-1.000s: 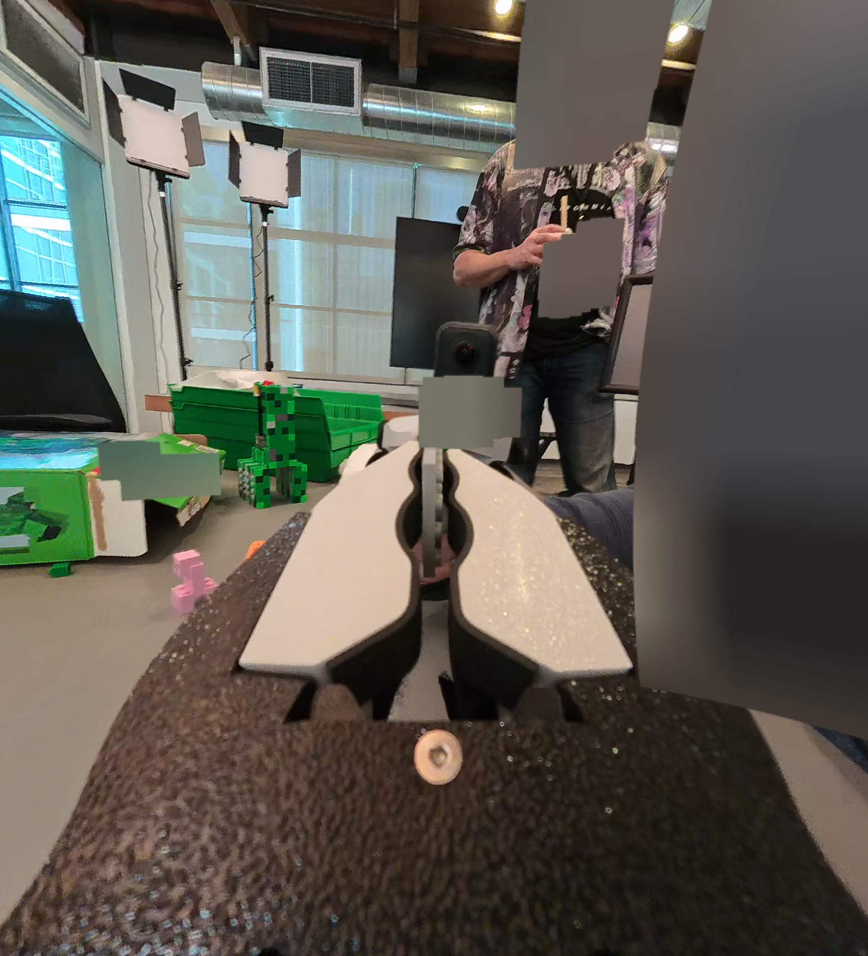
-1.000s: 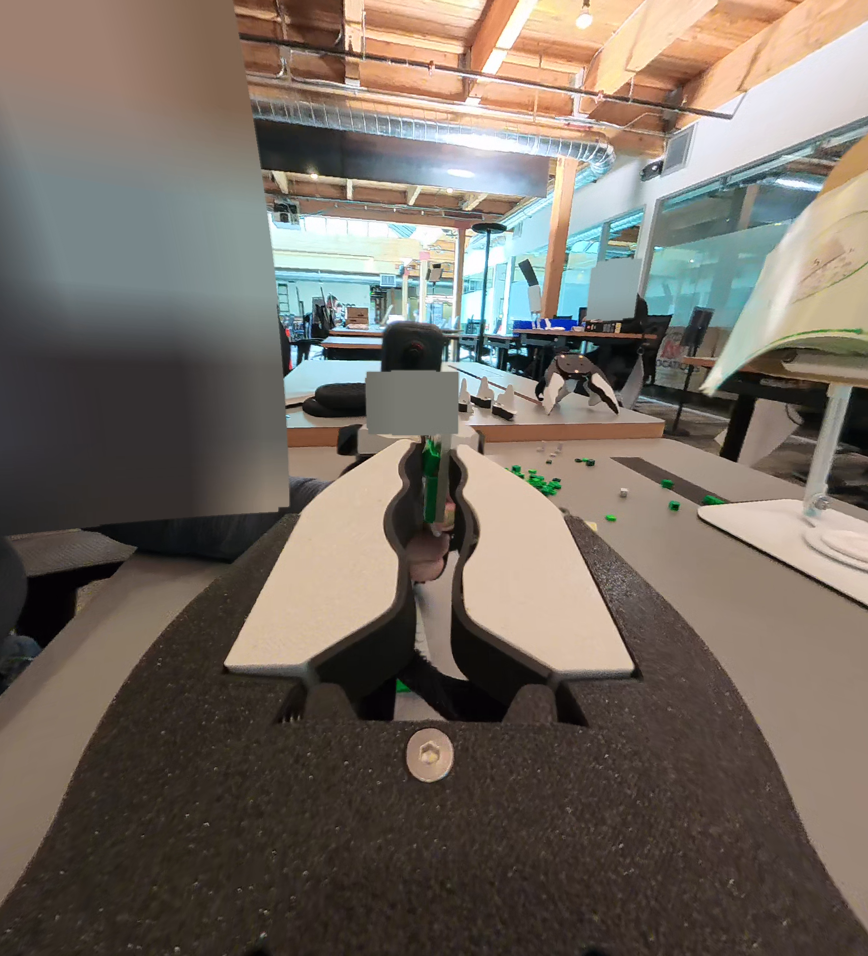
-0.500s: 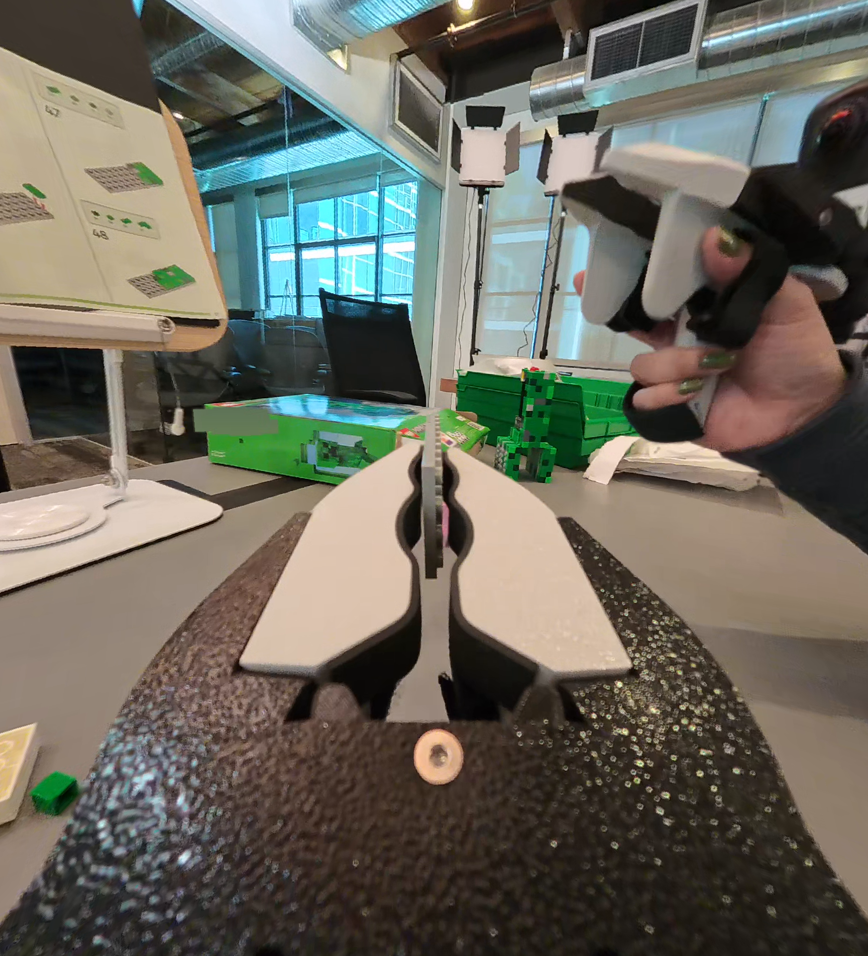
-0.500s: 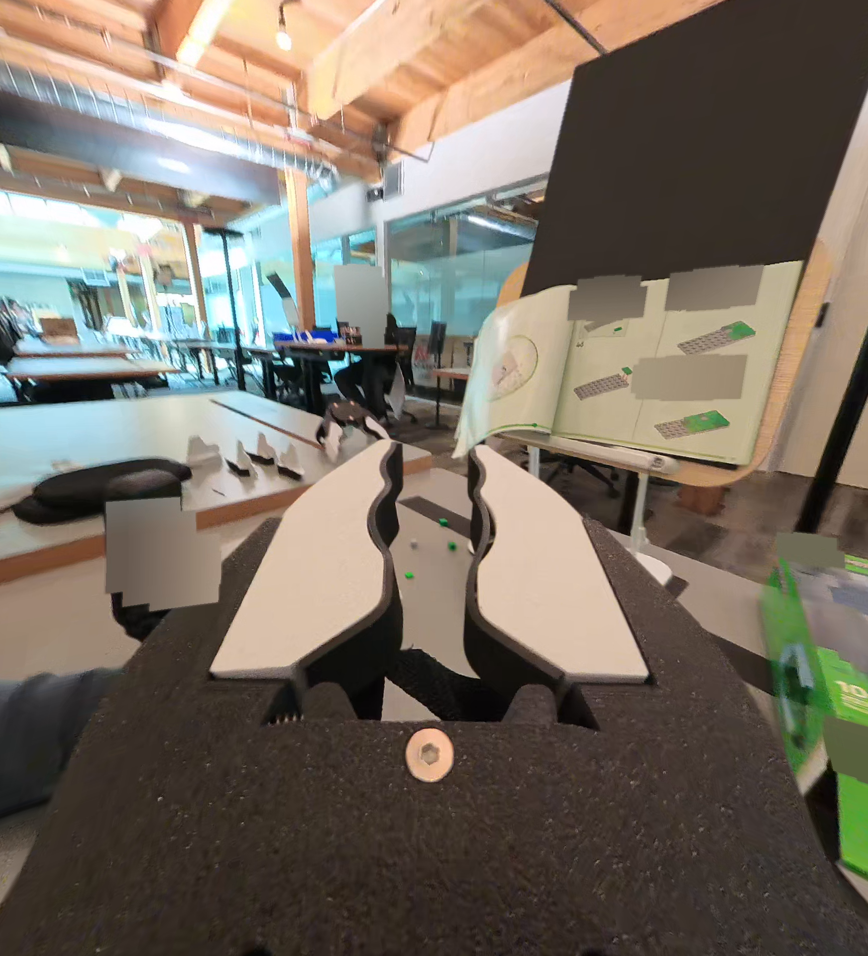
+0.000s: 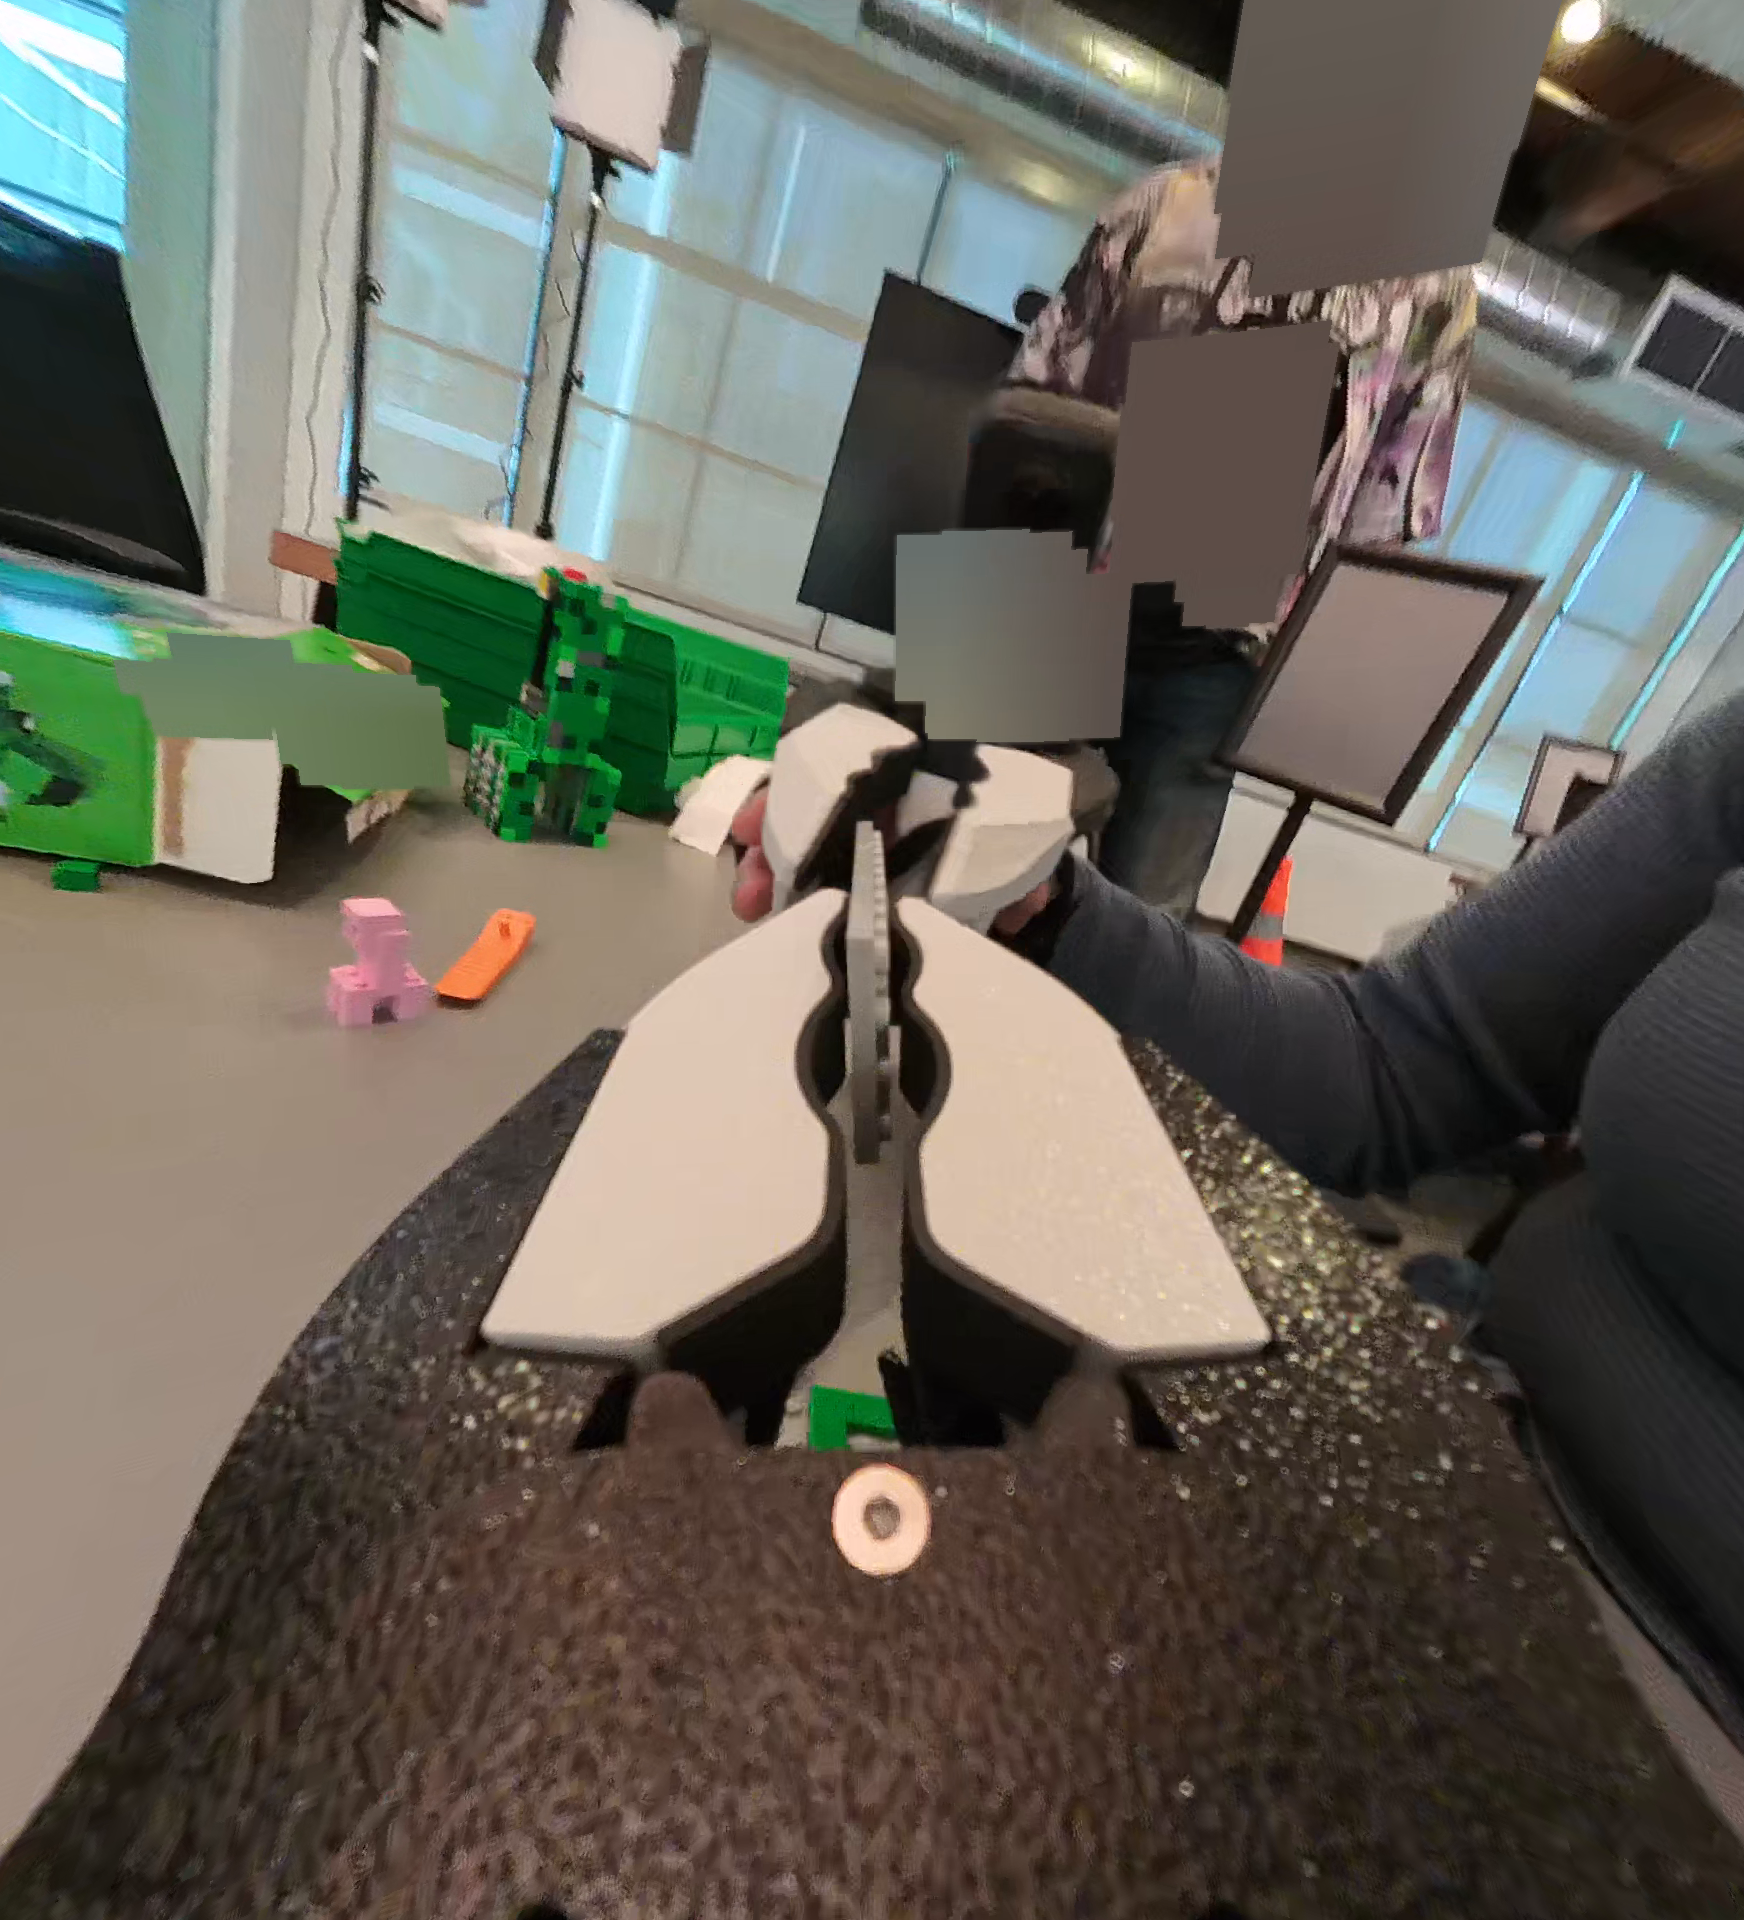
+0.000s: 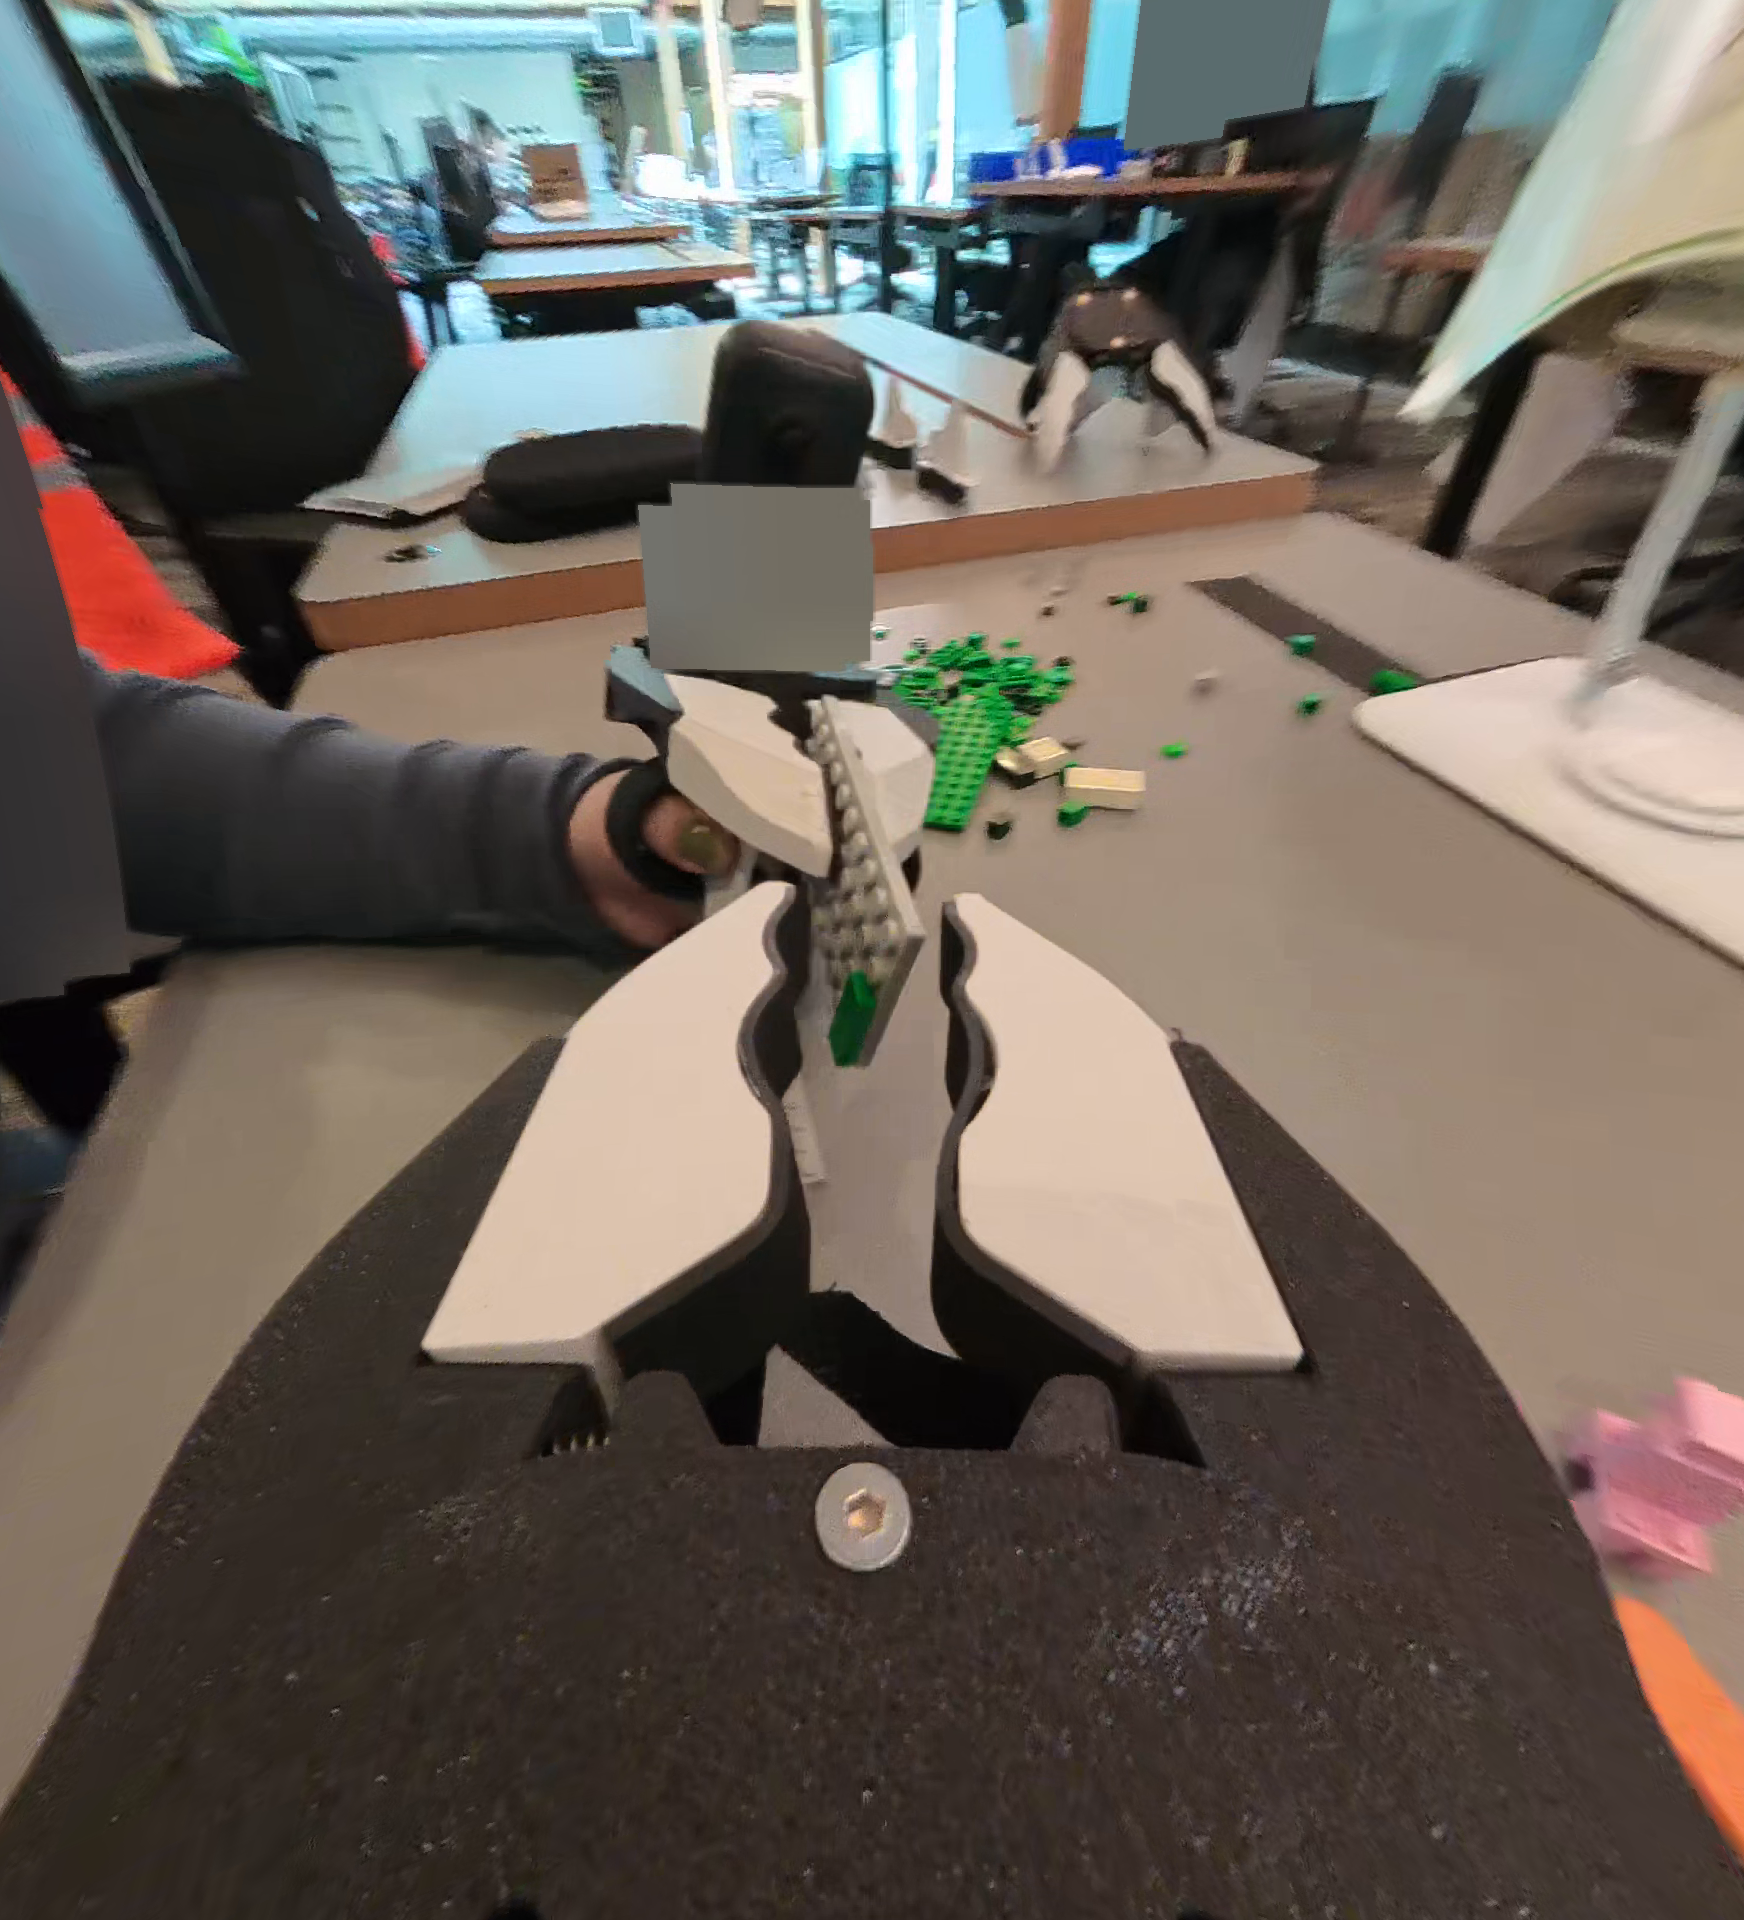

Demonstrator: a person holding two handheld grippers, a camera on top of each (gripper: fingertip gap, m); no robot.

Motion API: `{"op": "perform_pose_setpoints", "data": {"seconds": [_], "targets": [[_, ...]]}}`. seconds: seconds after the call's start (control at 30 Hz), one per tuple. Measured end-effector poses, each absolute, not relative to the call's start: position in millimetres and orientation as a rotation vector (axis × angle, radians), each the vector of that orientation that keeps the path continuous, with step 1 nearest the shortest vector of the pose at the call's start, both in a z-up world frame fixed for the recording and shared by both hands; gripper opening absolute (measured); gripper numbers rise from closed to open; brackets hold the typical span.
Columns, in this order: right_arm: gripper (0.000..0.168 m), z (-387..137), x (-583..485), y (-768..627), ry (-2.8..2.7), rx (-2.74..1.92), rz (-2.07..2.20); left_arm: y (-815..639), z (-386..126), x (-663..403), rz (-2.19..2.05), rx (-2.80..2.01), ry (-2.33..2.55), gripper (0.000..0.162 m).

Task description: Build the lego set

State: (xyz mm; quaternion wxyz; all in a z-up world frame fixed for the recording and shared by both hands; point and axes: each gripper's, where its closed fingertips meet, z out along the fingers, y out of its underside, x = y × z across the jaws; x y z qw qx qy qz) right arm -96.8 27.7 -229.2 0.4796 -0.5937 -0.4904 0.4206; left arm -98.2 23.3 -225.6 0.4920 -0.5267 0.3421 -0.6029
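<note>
Grey tabletop w/ loose green bricks at upper centre; left gripper clenched edge-on on grey plate, centre frame, a green piece on its near end. Right gripper stood released around that end; closing off-centre could've knocked the piece off or twisted the plate loose.

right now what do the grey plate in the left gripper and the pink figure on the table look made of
The grey plate, clamped on edge in the left gripper, looks like hard moulded plastic: rows of round studs, crisp edges, dull satin sheen. A small green brick is stuck on its near end. The pink figure looks like the same kind of plastic, opaque and blocky, built of stacked bricks; blur leaves its finish open.
</note>
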Motion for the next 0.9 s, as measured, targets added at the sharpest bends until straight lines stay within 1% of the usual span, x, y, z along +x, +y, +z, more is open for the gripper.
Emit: {"op": "perform_pose_setpoints", "data": {"seconds": [0.03, 0.13, 0.17, 0.23, 0.27, 0.3, 0.4, 0.47, 0.6, 0.67, 0.77, 0.8, 0.83, 0.87, 0.9], "targets": [[0.011, -230.1, -96.8, 25.8, -1.195, -1.449, 1.07, 20.3, -227.0, -95.5, -1.454, -1.28, 0.858, 0.004], [0.006, -230.3, -94.3, 21.2, -1.2, -1.461, 1.167, 19.9, -228.7, -92.9, -1.433, -1.287, 0.873, 0.007], [0.005, -230.8, -93.5, 21.9, -1.195, -1.467, 1.178, 22.4, -228.5, -93.2, -1.406, -1.288, 0.866, 0.02], [0.004, -234.6, -89.8, 30.1, -1.148, -1.503, 1.148, 34.5, -235.4, -95.7, -1.212, -1.338, 0.873, 0.062], [0.004, -238.0, -87.0, 32.9, -1.138, -1.531, 1.143, 41.3, -240.0, -98.5, -1.056, -1.353, 0.899, 0.077], [0.004, -240.7, -84.4, 34.6, -1.128, -1.557, 1.155, 43.8, -243.7, -100.6, -0.891, -1.337, 0.961, 0.08], [0.004, -247.7, -79.1, 37.0, -1.097, -1.637, 1.24, 41.6, -244.0, -102.2, -0.45, -1.206, 1.125, 0.078], [0.004, -254.0, -78.0, 35.0, -1.101, -1.686, 1.296, 38.1, -248.4, -98.8, -0.274, -1.149, 1.224, 0.075], [0.004, -260.8, -79.5, 29.1, -1.105, -1.733, 1.401, 30.7, -269.3, -89.6, -0.143, -1.103, 1.391, 0.058], [0.004, -260.5, -79.2, 27.9, -1.093, -1.738, 1.446, 31.0, -272.2, -88.2, -0.092, -1.088, 1.413, 0.047], [0.004, -263.7, -79.8, 28.6, -1.1, -1.742, 1.427, 35.0, -274.7, -90.1, -0.057, -1.117, 1.412, 0.035], [0.005, -262.6, -80.1, 31.3, -1.099, -1.725, 1.389, 37.5, -275.1, -90.3, -0.063, -1.147, 1.394, 0.034], [0.011, -259.1, -78.7, 35.9, -1.096, -1.698, 1.321, 40.3, -276.2, -91.2, -0.079, -1.186, 1.378, 0.034], [0.022, -253.3, -73.8, 39.1, -1.114, -1.663, 1.227, 43.2, -277.7, -93.1, -0.101, -1.226, 1.364, 0.034], [0.026, -246.5, -65.3, 41.9, -1.134, -1.648, 1.108, 46.5, -279.3, -96.0, -0.128, -1.269, 1.345, 0.034]]}}
